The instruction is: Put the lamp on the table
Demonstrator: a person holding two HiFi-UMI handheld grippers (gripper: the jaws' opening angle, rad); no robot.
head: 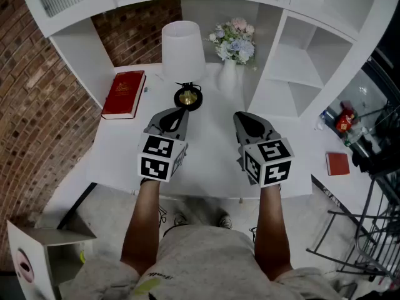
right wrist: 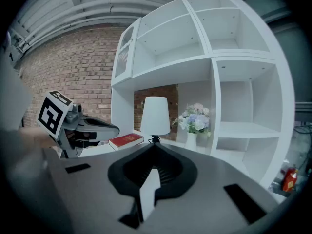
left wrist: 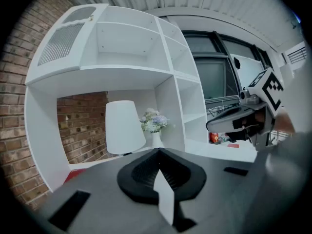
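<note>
One brass base (head: pixel 187 97), head view only

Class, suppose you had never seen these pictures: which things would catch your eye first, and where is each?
Two grippers with black-and-white marker cubes fill the foreground: the left gripper and the right gripper, side by side above the white table, both shut and empty. Beyond them stands the white lamp, with a red book at its left and a vase of flowers at its right.
</note>
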